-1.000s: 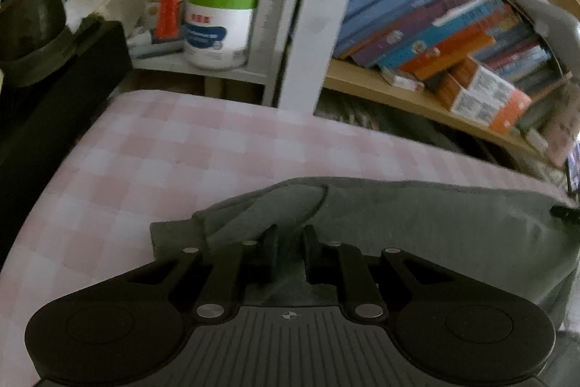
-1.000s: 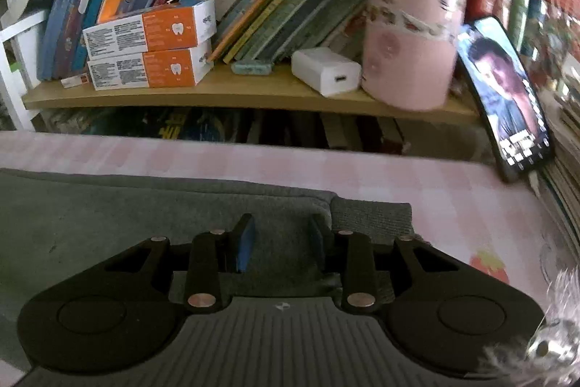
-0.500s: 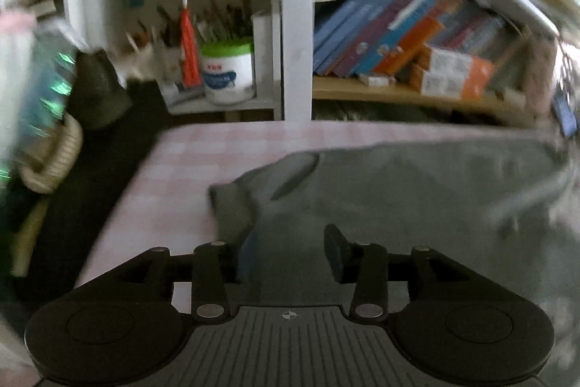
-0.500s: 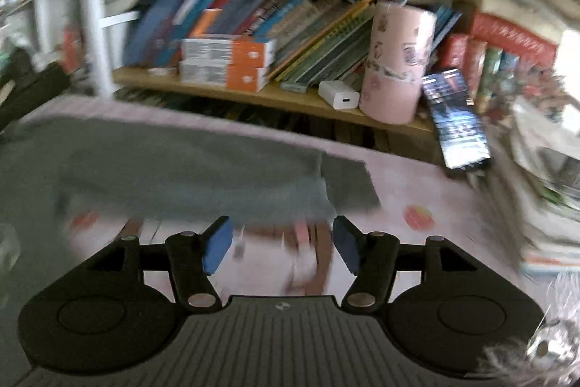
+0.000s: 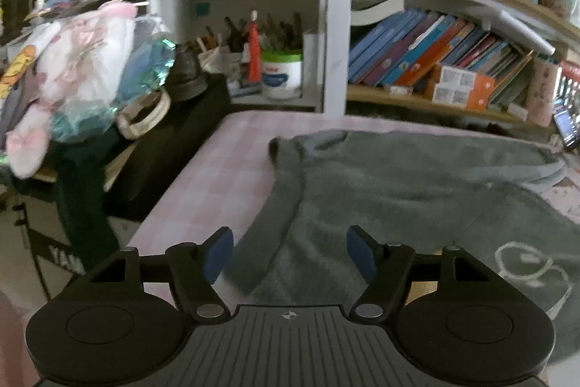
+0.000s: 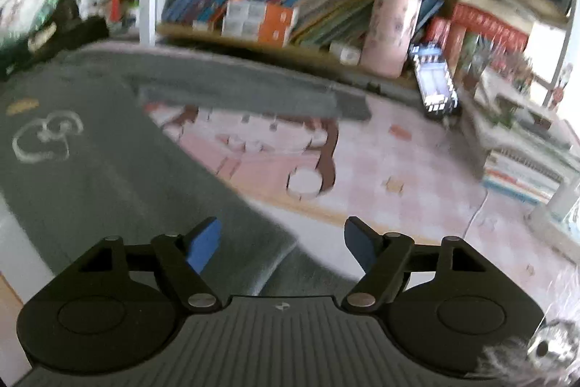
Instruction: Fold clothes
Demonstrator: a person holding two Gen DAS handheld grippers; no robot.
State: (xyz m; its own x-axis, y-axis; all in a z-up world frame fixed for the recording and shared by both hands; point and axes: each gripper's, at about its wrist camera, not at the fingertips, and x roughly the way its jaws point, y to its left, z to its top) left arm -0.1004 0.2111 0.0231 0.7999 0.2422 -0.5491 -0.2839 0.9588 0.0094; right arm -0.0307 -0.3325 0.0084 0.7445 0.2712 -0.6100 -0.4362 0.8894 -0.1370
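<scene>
My left tongs (image 5: 288, 254) hang released, blue pads (image 5: 218, 252) spread wide and nothing between them, over the near left part of the grey sweatshirt (image 5: 398, 198). The garment lies flat on the pink checked tabletop (image 5: 224, 169), spreading from under the tongs away to the right. One sleeve (image 5: 417, 147) runs along its far edge, parallel to the bookshelf (image 5: 435, 60), and a white outline drawing (image 5: 529, 265) shows on the chest at the right. A white tub with a green lid (image 5: 282, 73) stands in the shelf compartment left of the white post (image 5: 337, 24), well apart from the cloth.

From the right wrist camera the picture is smeared, so fine detail is lost. My right tongs (image 6: 282, 243) are released too, jaws wide and holding nothing, above the sweatshirt's (image 6: 108, 176) near right edge. The other sleeve (image 6: 253, 97) stretches out across the tabletop (image 6: 398, 162) toward a phone (image 6: 433, 87) leaning at the shelf. A pink cylinder (image 6: 393, 35) stands on the shelf just left of the phone. The white drawing (image 6: 45, 136) sits on the cloth at the far left of this view.
</scene>
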